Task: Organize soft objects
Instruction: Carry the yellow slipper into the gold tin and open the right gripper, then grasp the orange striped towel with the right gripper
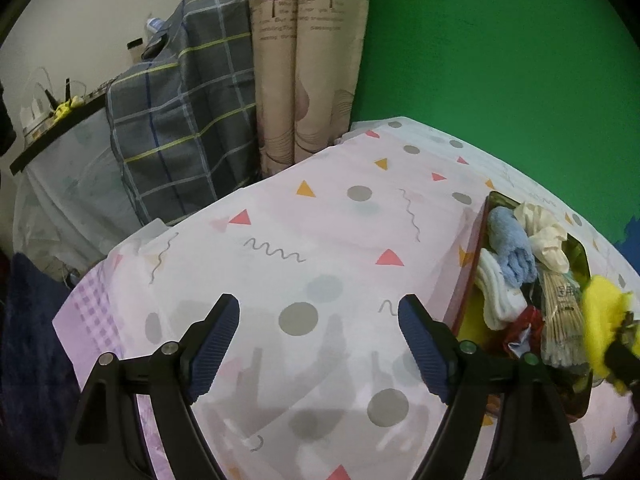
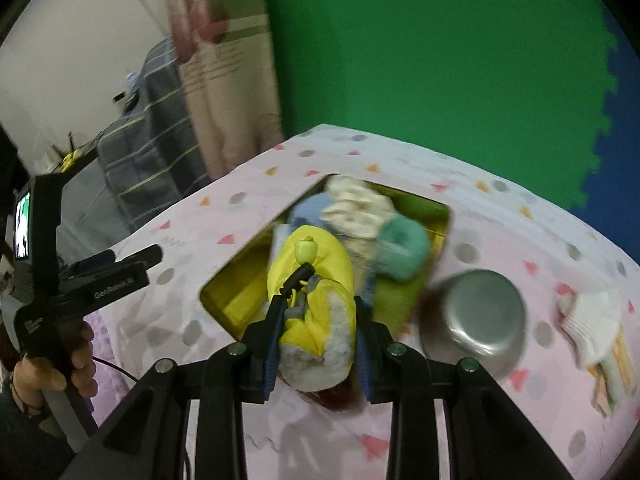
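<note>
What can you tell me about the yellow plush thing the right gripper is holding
The yellow plush item looks like a small soft slipper or bootie: bright yellow fabric, a fuzzy whitish lining showing at the near end, a grey patch, a pale yellow toggle on top and a black cord. The right gripper is shut on it, blue pads pressing both sides. It hangs over the tray, which has a green inside and already holds other soft things. In the left wrist view it appears only as a yellow blur.

Each gripper (image 1: 319, 318) is matte black plastic with two angled arms, ribbed dark blue pads (image 1: 216, 346) and round silver screws (image 1: 106, 359). The left gripper's handle carries a small lit screen (image 2: 23, 226), white lettering and a thin black cable (image 2: 116, 370).
</note>
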### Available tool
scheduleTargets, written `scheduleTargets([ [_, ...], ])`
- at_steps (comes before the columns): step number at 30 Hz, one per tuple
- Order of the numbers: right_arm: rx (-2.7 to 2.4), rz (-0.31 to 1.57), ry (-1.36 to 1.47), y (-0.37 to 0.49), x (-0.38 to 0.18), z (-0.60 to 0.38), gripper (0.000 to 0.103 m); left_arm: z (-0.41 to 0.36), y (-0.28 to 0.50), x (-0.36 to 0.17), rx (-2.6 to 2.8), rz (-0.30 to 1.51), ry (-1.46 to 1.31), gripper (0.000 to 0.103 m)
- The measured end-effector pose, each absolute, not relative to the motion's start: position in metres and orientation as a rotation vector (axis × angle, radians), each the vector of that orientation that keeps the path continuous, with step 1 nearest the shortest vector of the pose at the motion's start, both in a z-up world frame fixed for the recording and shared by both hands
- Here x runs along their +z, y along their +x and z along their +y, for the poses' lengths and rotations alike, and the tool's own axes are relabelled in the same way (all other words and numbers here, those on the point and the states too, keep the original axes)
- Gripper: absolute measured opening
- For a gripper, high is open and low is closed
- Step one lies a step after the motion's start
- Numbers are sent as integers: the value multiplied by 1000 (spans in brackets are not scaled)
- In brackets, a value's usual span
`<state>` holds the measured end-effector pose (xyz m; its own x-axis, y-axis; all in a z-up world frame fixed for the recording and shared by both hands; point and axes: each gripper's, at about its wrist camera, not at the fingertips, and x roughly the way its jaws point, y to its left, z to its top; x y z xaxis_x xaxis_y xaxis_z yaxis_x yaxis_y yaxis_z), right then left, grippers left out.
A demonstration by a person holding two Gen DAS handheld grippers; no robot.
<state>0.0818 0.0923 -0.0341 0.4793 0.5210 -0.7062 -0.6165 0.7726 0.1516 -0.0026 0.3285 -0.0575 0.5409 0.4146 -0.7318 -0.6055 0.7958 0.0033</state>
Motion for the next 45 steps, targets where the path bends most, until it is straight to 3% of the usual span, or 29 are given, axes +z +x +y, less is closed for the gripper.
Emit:
scheduleTargets([
  [16,748,887,-190,102,-73,156,36,341,-2,-64,613,815,-328,79],
  [23,746,886,-170,104,-71,152,51,338,-2,-65,606,819,-323,79],
  [26,736,875,-173,102,-67,149,51,336,-1,-65,604,816,-315,79],
  [45,598,802,-70,106,-31,23,57,318,3,-65,594,811,-244,79],
])
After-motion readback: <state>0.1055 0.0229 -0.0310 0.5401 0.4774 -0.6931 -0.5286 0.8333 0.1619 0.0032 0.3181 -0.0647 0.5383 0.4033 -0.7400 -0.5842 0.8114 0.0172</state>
